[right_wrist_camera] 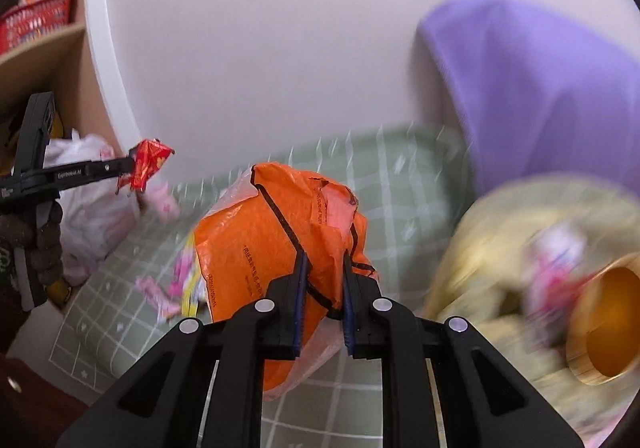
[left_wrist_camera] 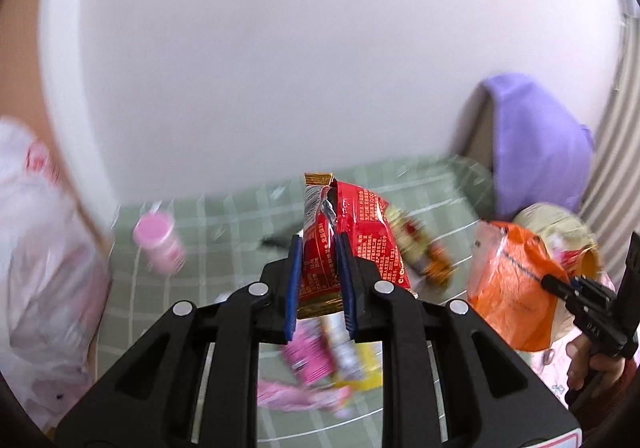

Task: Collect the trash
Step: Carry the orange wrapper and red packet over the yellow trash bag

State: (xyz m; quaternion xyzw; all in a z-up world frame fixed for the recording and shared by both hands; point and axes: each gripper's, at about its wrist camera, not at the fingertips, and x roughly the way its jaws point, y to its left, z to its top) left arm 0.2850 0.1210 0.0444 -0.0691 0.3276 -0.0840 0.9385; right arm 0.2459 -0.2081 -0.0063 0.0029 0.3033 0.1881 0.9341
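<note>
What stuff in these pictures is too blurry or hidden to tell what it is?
- Left wrist view: the pink and yellow packets lying on the green mat are blurred and partly behind the left gripper, which holds the red wrapper.
- Left wrist view: the pink bottle label is smeared.
- Right wrist view: the yellow cloth and the pink thing on it are blurred.
- Right wrist view: the orange bag in the right gripper hides the mat behind it.
</note>
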